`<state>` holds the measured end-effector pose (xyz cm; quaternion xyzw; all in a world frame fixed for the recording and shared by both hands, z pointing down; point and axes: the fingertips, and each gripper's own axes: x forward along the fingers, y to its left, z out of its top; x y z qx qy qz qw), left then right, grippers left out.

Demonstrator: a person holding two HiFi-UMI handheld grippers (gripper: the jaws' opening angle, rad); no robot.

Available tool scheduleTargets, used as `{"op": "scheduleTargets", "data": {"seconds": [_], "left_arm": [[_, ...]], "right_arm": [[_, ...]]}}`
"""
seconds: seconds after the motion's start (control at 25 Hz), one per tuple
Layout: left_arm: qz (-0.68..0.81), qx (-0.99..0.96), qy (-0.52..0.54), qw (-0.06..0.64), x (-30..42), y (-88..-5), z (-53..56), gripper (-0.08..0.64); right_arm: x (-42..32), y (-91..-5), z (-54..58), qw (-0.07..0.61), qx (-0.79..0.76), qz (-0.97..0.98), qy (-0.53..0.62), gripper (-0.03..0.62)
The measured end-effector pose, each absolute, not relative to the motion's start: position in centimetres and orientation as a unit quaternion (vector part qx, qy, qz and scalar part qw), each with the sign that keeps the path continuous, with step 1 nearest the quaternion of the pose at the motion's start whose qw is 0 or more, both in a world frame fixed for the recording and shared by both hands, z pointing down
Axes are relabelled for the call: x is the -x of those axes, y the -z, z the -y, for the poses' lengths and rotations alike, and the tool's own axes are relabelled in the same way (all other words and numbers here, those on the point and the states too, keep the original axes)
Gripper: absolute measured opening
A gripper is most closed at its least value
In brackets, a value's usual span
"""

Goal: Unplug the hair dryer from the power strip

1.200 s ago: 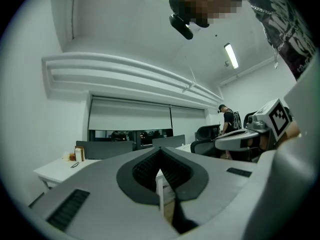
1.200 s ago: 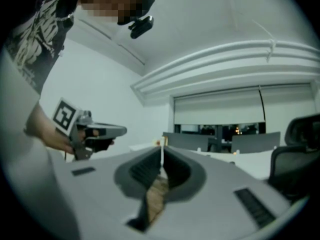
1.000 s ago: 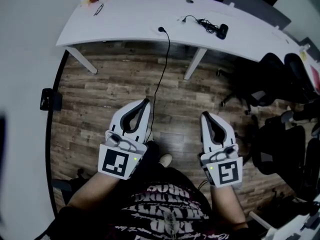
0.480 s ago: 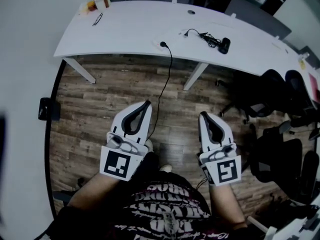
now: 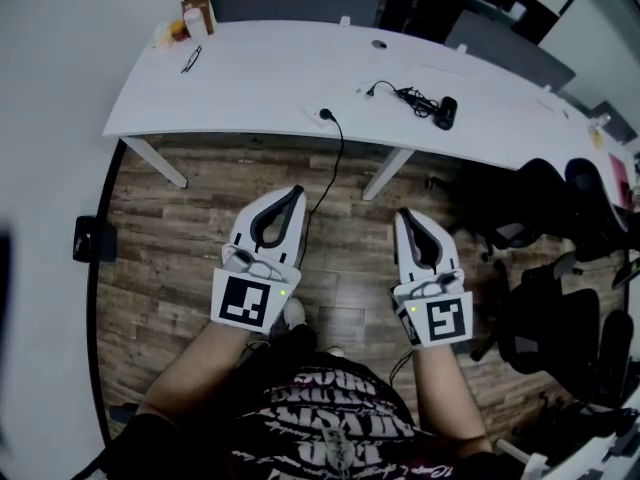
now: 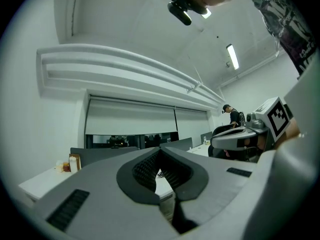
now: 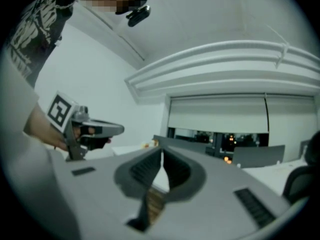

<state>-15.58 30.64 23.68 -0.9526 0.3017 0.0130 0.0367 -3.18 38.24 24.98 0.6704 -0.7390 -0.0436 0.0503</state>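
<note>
Lying on the curved white desk (image 5: 250,78), the black hair dryer (image 5: 445,114) rests beside its tangled cord (image 5: 405,96), well ahead of both grippers and nearer the right one. The left gripper (image 5: 293,192) and right gripper (image 5: 404,213) hang side by side over the wood floor (image 5: 190,228), each with jaws closed tip to tip on nothing. A black cable (image 5: 333,158) drops from the desk edge toward the left gripper.

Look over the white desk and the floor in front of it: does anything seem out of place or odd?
One thing: a black cable leaves the desk at its front edge and hangs loose down toward the wooden floor, where feet could catch it. Nothing looks spilled or broken.
</note>
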Motion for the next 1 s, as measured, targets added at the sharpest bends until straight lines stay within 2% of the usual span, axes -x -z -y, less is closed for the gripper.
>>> {"op": "scheduleTargets", "data": {"seconds": [0.48, 1.0], "left_arm": [[-0.279, 0.958, -0.046, 0.043, 13.4, -22.0, -27.3, 0.025], [-0.301, 0.953, -0.026, 0.025, 12.5, -24.1, -22.8, 0.025]], "right_arm": [[2.7, -24.4, -35.0, 0.065, -0.683, 0.726, 0.044, 0.035], [0.5, -25.0, -31.1, 0.061, -0.685, 0.725, 0.035, 0.035]]}}
